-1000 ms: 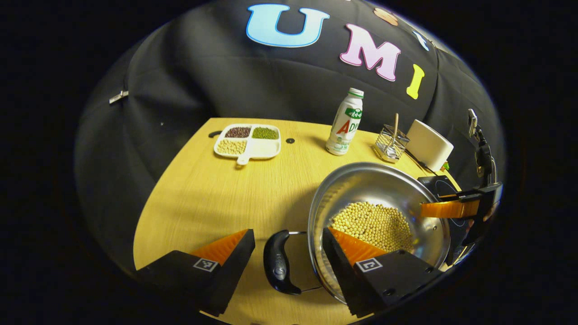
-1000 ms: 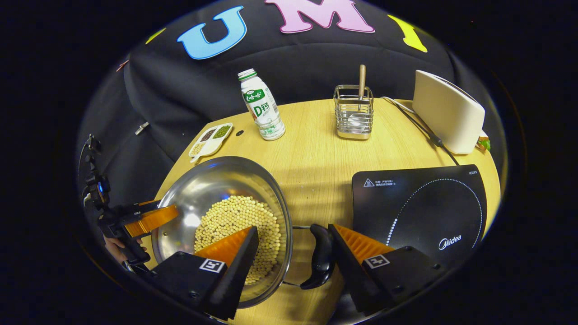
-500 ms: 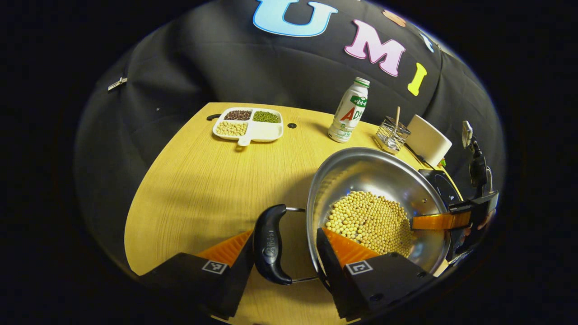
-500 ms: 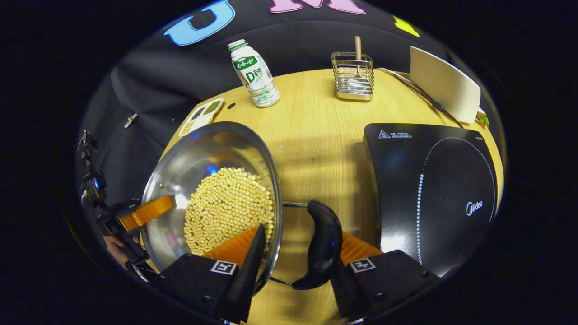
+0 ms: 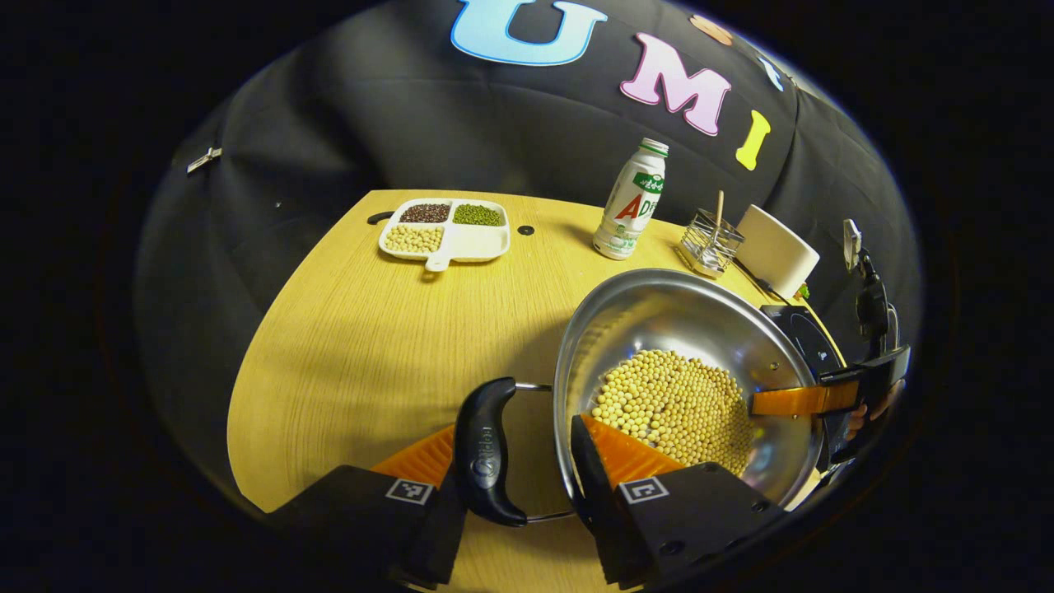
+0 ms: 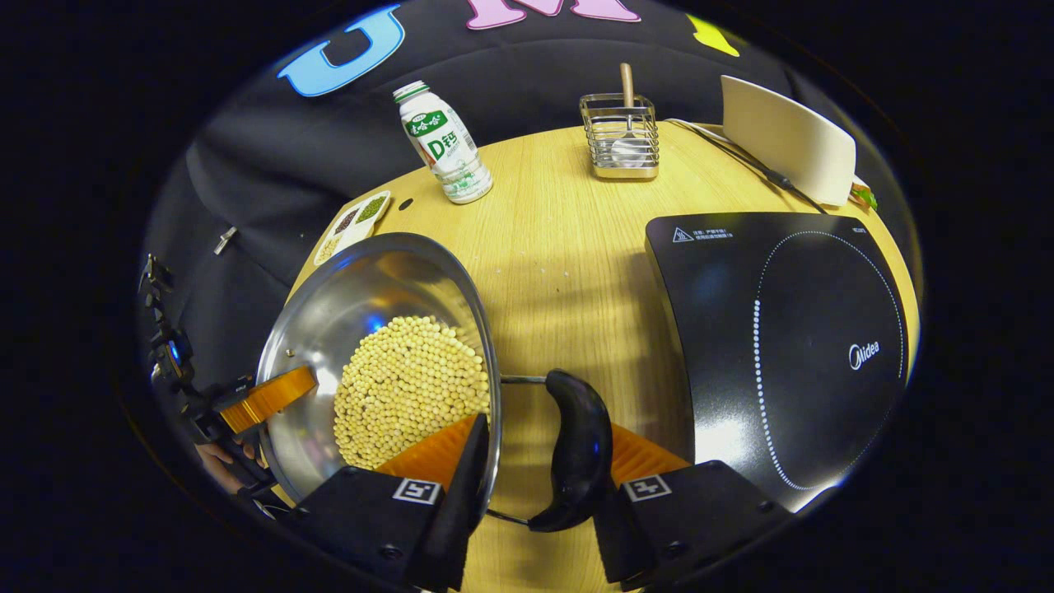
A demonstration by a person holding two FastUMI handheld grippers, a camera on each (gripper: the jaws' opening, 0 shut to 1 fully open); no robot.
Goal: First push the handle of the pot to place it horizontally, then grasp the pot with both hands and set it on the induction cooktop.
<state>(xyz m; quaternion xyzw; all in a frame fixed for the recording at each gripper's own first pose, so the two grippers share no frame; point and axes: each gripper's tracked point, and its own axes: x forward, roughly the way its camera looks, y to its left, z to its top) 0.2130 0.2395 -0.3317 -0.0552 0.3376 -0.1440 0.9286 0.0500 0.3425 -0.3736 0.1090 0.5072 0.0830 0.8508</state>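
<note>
A: Left hand-held gripper (image 5: 515, 461)?
B: Lower middle of left gripper view. Fingers straddle the pot's (image 5: 683, 329) rim and its black left handle (image 5: 486, 449). One finger inside the pot by the soybeans (image 5: 671, 403), the other outside against the handle. Narrow gap, looks clamped on handle and wall together, both fingers pressing.

A: Right hand-held gripper (image 6: 539, 461)?
B: Same on the other side, bottom of right gripper view. One finger inside over the beans, the other behind the black right handle (image 6: 576, 449). Closed down on it.

A: Where's the pot?
B: Centre right in left gripper view, lower left in right gripper view. Steel, beans at the bottom. Can't tell if it's touching the surface (image 5: 387, 329). Induction cooktop (image 6: 790, 329) sits right of frame in right gripper view, apart from the pot.

A: Other gripper visible?
B: Yes, right one at right edge of left gripper view on the far rim.

A: Background?
B: Divided dish (image 5: 445, 235) upper left, bottle (image 5: 630, 202), wire caddy (image 5: 710, 245), white appliance (image 5: 774, 251) along the back.
</note>
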